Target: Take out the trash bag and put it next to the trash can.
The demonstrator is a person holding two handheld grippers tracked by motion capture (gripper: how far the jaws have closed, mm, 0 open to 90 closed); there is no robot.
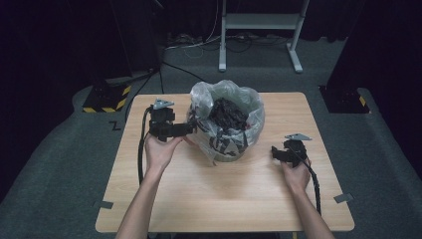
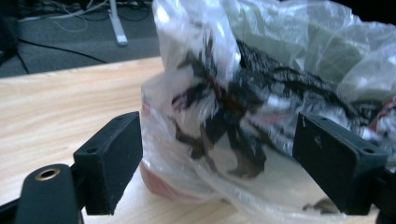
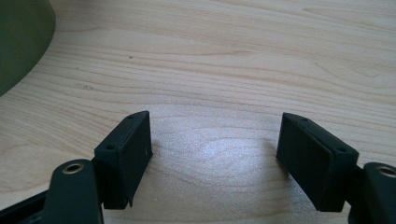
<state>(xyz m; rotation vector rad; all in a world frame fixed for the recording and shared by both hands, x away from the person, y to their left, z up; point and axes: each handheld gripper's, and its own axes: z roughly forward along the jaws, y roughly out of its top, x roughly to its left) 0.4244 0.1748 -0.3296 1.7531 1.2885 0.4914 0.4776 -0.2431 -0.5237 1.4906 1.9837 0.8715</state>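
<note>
Your left tongs (image 1: 190, 128) sit at the left side of the clear plastic bag (image 1: 229, 117), which stands near the middle of the light wooden tabletop (image 1: 199, 194), toward its far edge. Seen along the left tongs' own camera, the two black jaws stand wide apart with the bag's crinkled film (image 2: 243, 93) bulging into the gap between them; the film looks close to the jaw faces, but you cannot tell whether either one touches it. The bag is open at the top and holds a dark, tangled mass (image 1: 228, 113), with black shapes showing through the film lower down. Something reddish shows through its base in the left gripper view.

Your right tongs (image 1: 274, 153) rest well apart from the bag, out toward the right side of the tabletop, your right hand (image 1: 296, 174) wrapped behind them. Their jaws are also spread wide, holding nothing, with bare wood grain (image 3: 215, 154) between them. A dark green curved edge (image 3: 21, 42) sits in the upper left corner of the right gripper view.

Your left hand (image 1: 160, 152) grips the left tongs from below, its cable trailing down along your forearm.
</note>
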